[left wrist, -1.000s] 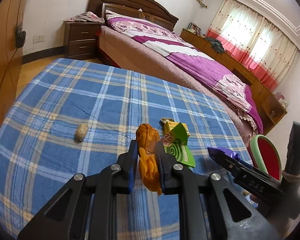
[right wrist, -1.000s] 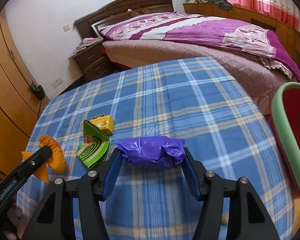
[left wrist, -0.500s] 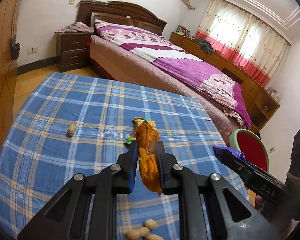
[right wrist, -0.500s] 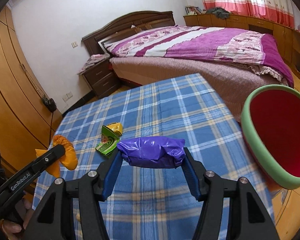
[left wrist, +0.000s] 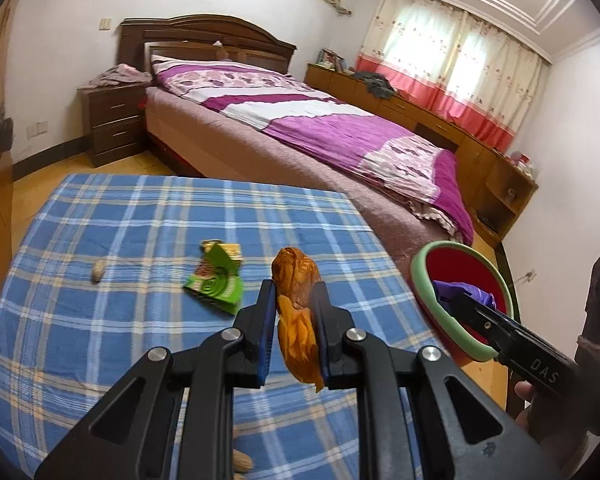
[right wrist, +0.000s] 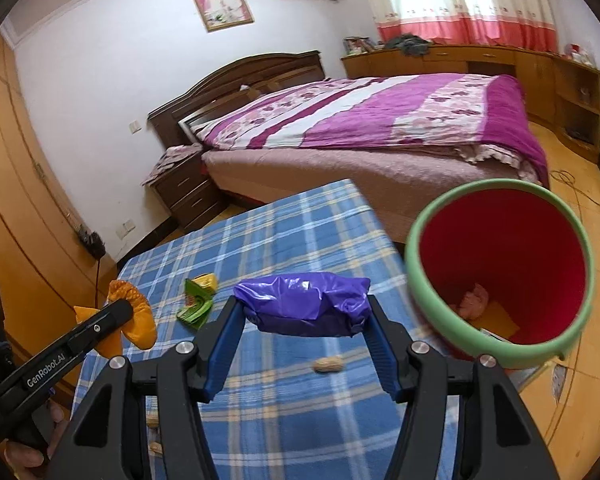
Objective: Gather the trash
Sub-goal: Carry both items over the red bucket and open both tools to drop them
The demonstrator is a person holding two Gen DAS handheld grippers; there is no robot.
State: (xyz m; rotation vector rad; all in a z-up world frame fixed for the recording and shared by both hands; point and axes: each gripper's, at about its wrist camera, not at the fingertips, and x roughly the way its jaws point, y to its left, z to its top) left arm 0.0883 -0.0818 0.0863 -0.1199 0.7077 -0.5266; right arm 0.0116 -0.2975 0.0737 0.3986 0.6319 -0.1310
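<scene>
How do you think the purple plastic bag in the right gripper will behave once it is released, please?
The purple plastic bag looks crumpled and thin, so it is probably light and floppy. Squeezed in the right gripper, it may spring open and drift rather than drop cleanly into the bin.

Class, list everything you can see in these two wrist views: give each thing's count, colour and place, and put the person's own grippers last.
purple bag: one, purple, crumpled, held in right gripper
orange wrapper: one, orange, held in left gripper
bin: one, red inside, green rim, beside table
green packet: one, green and yellow, on tablecloth
peanuts: several, tan, scattered on tablecloth
tablecloth: one, blue plaid, covers table
bed: one, purple and white cover, behind table
nightstand: one, dark wood, beside bed
left gripper: black, closed on wrapper
right gripper: black, closed on bag
</scene>
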